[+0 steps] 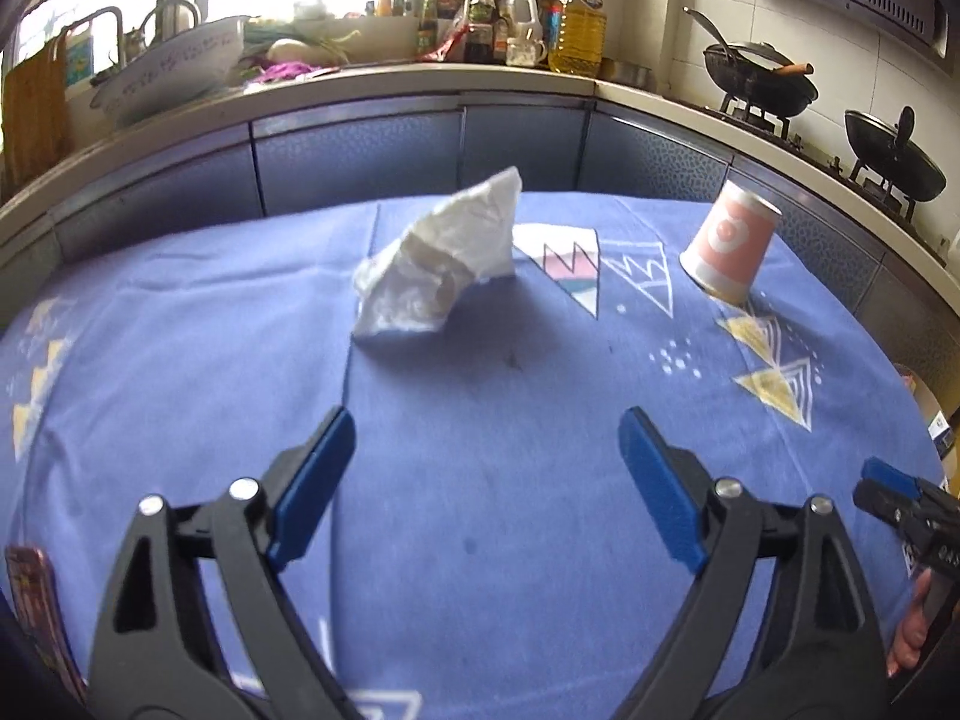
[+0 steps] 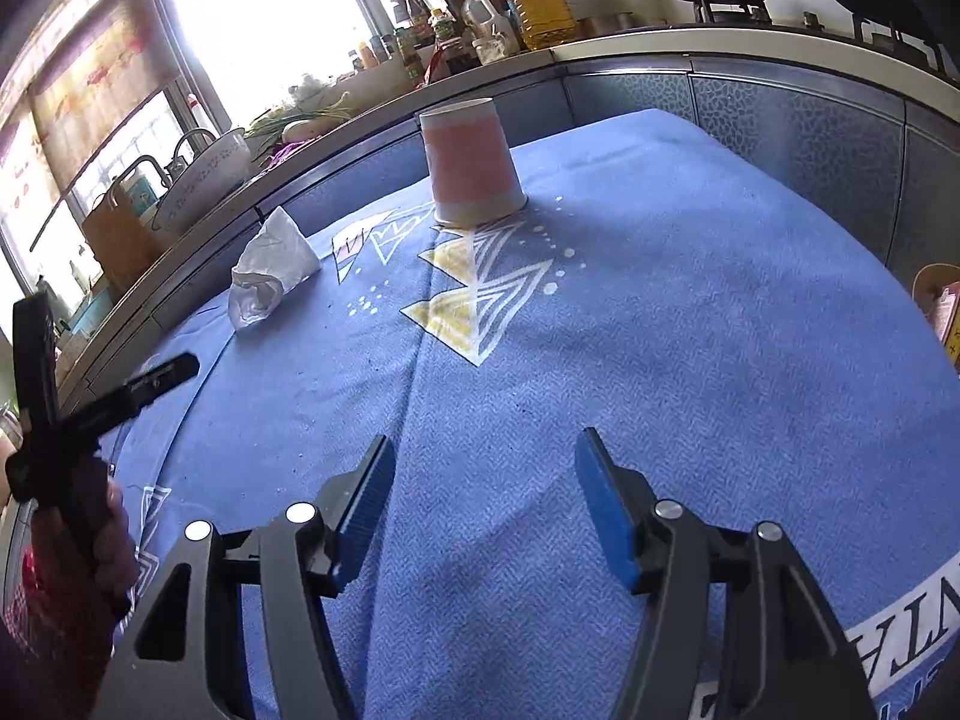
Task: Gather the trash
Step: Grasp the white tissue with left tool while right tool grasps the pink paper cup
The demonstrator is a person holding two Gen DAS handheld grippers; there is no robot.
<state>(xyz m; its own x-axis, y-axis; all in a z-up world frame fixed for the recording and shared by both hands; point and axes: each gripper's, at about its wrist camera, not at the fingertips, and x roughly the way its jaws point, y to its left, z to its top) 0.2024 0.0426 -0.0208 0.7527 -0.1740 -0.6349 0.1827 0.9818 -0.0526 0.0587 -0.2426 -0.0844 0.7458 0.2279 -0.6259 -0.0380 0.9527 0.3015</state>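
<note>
Now both grippers stand spread and empty: left gripper (image 1: 486, 426), right gripper (image 2: 483, 450). Crumpled tissue (image 1: 438, 258) sits centre frame, soft and featherlight; pinch its raised peak. Upturned paper cup (image 2: 471, 165), upper centre, crushes easily.

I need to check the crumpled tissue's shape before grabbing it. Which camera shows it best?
The left wrist view: the crumpled tissue sits large and central, folds visible. The right wrist view shows it smaller, off to the left near the cloth's edge.
</note>
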